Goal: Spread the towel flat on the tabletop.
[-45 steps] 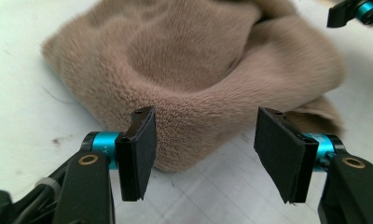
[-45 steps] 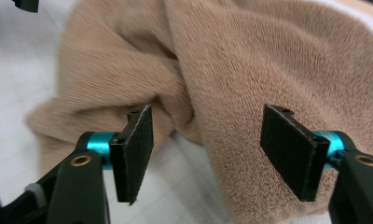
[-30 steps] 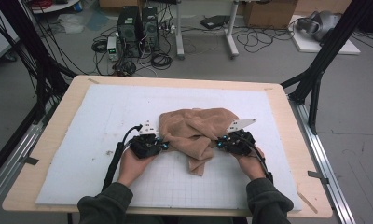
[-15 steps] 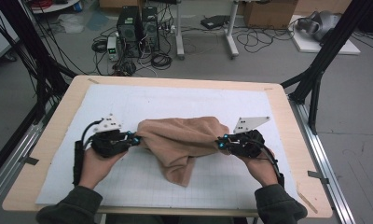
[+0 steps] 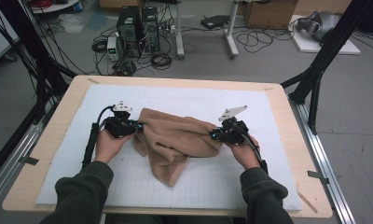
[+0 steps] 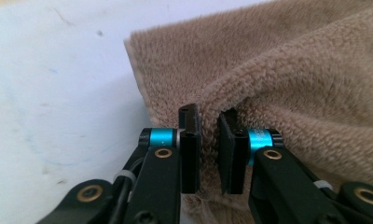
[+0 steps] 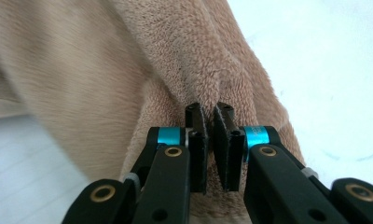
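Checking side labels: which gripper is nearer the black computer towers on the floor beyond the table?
Left. The left gripper sits almost straight in front of the computer towers; the right gripper, at the other end of the tan towel, lies farther off to their right.

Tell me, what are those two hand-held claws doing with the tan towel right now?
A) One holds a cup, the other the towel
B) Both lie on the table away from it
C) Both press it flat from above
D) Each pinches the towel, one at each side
D: the left gripper and the right gripper each have their jaws closed on a fold of the tan towel, at opposite sides of it.
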### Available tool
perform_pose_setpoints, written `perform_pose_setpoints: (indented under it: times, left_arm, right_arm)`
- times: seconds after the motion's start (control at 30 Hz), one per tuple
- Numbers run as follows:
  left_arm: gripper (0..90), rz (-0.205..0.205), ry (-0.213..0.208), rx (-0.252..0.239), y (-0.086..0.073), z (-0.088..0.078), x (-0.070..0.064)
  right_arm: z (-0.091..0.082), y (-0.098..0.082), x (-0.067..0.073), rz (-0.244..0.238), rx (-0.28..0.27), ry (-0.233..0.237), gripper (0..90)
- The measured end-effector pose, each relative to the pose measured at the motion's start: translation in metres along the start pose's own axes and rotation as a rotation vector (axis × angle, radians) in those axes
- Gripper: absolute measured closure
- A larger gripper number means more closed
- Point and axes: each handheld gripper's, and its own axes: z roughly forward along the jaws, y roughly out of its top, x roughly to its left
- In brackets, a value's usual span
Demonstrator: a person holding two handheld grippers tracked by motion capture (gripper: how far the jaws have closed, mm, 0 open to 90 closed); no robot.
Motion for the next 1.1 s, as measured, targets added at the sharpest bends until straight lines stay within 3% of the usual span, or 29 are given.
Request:
perform_pose_setpoints:
  times: [0.07, 0.17, 0.3, 0.33, 0.43, 0.5, 0.53, 0.57, 0.67, 0.77, 0.83, 0.97, 1.1]
  left_arm:
    - [69.5, -0.011, 0.0, 0.0, -0.001, -0.002, 0.003]
    - [54.7, 0.01, 0.005, -0.004, -0.001, -0.016, 0.005]
    - [47.2, 0.024, 0.002, -0.063, -0.005, -0.045, 0.001]
    - [44.8, 0.024, -0.001, -0.067, -0.006, -0.051, 0.0]
    - [43.6, 0.043, 0.0, -0.097, -0.012, -0.07, -0.007]
    - [42.5, 0.031, -0.024, -0.128, -0.018, -0.08, -0.014]
    - [42.6, 0.03, -0.043, -0.132, -0.021, -0.083, -0.019]
    - [42.6, 0.037, -0.051, -0.125, -0.025, -0.083, -0.025]
    - [43.3, 0.053, -0.097, -0.113, -0.037, -0.077, -0.043]
    - [43.7, 0.057, -0.135, -0.095, -0.047, -0.063, -0.06]
    - [45.7, 0.043, -0.19, -0.078, -0.054, -0.051, -0.068]
    - [47.9, 0.088, -0.223, 0.006, -0.06, -0.028, -0.084]
    - [48.5, 0.141, -0.228, 0.066, -0.06, -0.01, -0.095]
  right_arm:
    - [0.003, -0.002, -0.004, 0.012, -0.007, 0.013, 80.9]
    - [-0.004, -0.002, -0.003, 0.016, -0.043, 0.019, 69.9]
    - [-0.027, -0.003, 0.005, 0.01, -0.102, 0.019, 62.3]
    - [-0.039, -0.003, 0.012, -0.014, -0.129, 0.007, 60.0]
    - [-0.05, -0.003, 0.019, -0.041, -0.152, 0.005, 59.2]
    - [-0.059, -0.003, 0.028, -0.077, -0.164, 0.008, 58.9]
    - [-0.062, -0.003, 0.038, -0.108, -0.163, 0.019, 58.6]
    - [-0.062, -0.003, 0.038, -0.108, -0.163, 0.019, 58.6]
    - [-0.054, -0.009, 0.052, -0.145, -0.148, 0.039, 57.1]
    - [-0.046, -0.013, 0.055, -0.142, -0.146, 0.047, 56.0]
    - [-0.037, -0.017, 0.058, -0.126, -0.144, 0.06, 56.0]
    - [-0.018, -0.02, 0.064, -0.147, -0.099, 0.071, 54.6]
    - [0.0, -0.021, 0.066, -0.154, -0.045, 0.055, 52.2]
